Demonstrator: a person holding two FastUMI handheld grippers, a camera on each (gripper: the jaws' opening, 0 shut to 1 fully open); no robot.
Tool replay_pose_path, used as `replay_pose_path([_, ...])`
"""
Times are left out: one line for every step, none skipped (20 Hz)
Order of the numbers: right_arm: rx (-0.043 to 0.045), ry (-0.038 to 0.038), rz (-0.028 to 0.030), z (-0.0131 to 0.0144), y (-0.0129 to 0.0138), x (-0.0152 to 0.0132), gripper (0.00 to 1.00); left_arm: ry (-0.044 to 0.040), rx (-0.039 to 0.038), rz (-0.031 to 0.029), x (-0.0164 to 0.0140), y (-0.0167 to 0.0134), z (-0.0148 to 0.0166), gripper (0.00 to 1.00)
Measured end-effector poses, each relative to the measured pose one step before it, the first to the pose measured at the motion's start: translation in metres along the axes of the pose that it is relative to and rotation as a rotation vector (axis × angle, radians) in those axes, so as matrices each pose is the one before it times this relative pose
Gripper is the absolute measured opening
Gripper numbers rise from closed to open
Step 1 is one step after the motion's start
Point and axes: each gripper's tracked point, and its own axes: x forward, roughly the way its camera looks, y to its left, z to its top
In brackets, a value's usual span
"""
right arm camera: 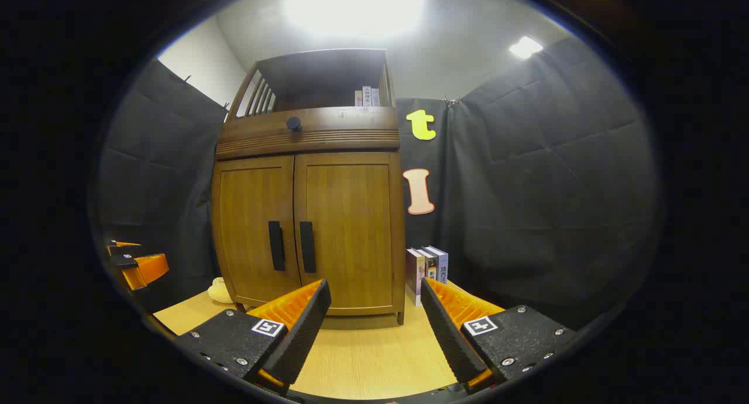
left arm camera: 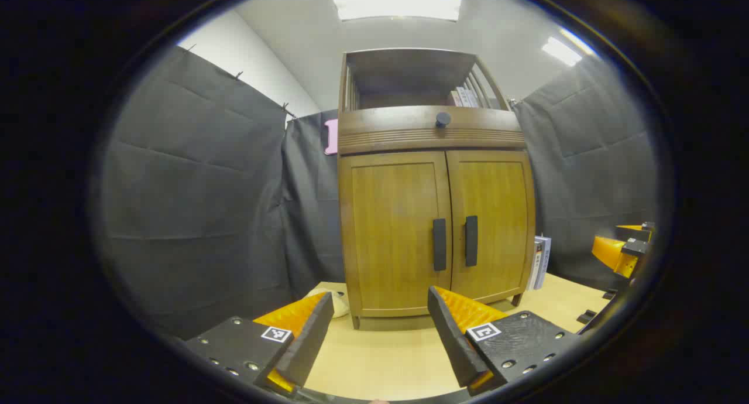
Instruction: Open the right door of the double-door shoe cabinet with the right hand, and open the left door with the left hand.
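Left gripper (left arm camera: 380, 319): fingers spread wide, holding nothing, above the table (left arm camera: 380, 357). Right gripper (right arm camera: 374, 310): likewise wide apart and empty. Shoe cabinet (left arm camera: 433, 228) stands upright on the table ahead, both doors shut, front facing the cameras. Left handle (left arm camera: 439, 244) and right handle (left arm camera: 471, 240) run vertically beside the centre seam. Books (right arm camera: 426, 269) stand just beside it; pale object (right arm camera: 220, 291) at its other side, possibly a soft toy.

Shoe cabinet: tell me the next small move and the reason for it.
Probably bring the right gripper forward to the right door's handle. Both doors of the cabinet look fully closed, and both grippers sit open and well back from it, holding nothing. The task begins with the right door, so its handle is the likely first target; the left gripper can wait.
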Motion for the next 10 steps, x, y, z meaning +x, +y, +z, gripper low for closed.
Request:
replay_pose_path([-0.00171,-0.00222,-0.00295,0.00075,-0.0009,0.0003,0.95,-0.00108,0.00062,0.00023,-0.00051,0.00028,-0.00083,0.92])
replay_pose_path([-0.00094,-0.00353,-0.0034,0.00024,-0.00099,-0.00122,0.95,-0.0031,0.00081,0.00107,-0.00079,0.00065,0.00128,0.92])
replay_pose_path([0.00112,-0.00287,-0.00123,0.00148,0.00008,-0.0003,0.95,-0.00311,0.00046,0.00038,-0.0003,0.00014,0.00044,0.92])
replay_pose_path([0.00152,-0.00121,0.00019,0.00027,0.00056,-0.00063,0.95,-0.00244,0.00033,0.001,0.0008,-0.00039,0.00008,0.92])
replay_pose_path([-0.00021,-0.00089,0.00177,0.00048,0.00013,-0.00073,0.95,-0.00062,-0.00108,0.00136,-0.00097,0.00028,-0.00004,0.92])
replay_pose_path([-0.00256,-0.00096,0.00006,-0.00059,0.00011,-0.00038,0.95,-0.00053,-0.00326,-0.00078,-0.00136,-0.00049,0.00054,0.92])
replay_pose_path([-0.00368,-0.00051,0.00011,0.00019,-0.00056,-0.00056,0.95,-0.00037,-0.00243,0.00064,-0.0012,0.0008,-0.0009,0.92])
replay_pose_path([-0.00274,-0.00237,0.00189,-0.00017,0.00016,-0.00132,0.95,-0.00057,0.00115,0.00161,-0.00031,0.0,0.00009,0.92])
replay_pose_path([-0.00007,-0.00108,0.00088,0.00064,0.00044,-0.00066,0.96,-0.00127,0.00377,0.00155,-0.00036,-0.0012,-0.00154,0.92])
replay_pose_path([0.00163,0.00048,0.00112,-0.00137,-0.00044,0.00019,0.95,-0.00072,0.00208,0.00088,-0.00062,0.00025,0.0007,0.92])
